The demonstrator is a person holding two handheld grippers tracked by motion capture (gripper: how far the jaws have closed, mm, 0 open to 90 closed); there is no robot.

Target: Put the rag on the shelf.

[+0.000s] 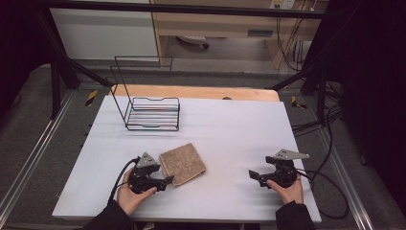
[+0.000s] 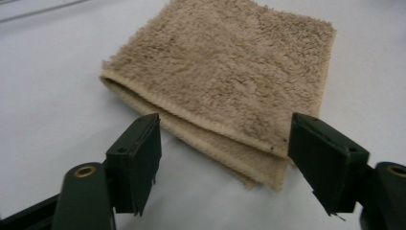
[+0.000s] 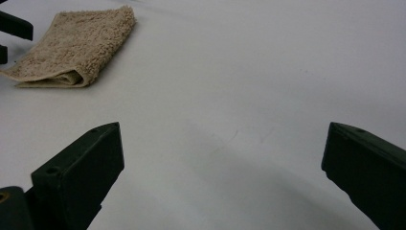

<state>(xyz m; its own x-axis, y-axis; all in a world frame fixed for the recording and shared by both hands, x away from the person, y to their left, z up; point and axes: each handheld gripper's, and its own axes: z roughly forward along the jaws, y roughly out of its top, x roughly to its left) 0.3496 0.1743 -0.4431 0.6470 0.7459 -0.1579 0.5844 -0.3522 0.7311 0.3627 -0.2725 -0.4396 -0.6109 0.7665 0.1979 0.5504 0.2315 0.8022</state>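
The left gripper (image 2: 222, 163) is straddling the folded tan towel's (image 2: 225, 76) near corner, jaws apart; the right gripper (image 3: 222, 172) is gaping wide over white table (image 3: 249, 72).

- left gripper (image 1: 168, 179) lies low and level at the near corner of the folded towel (image 1: 182, 164), jaws apart, nothing pinched.
- right gripper (image 1: 252, 174) rests well right of the towel, pointing toward it, jaws wide apart.

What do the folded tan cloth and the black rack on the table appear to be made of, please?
Folded cloth: looks like terry towelling, with a fuzzy looped pile, matte, and a stitched hem along its edge. Rack: seemingly thin metal wire with a black coating, judging by its slim straight rods.
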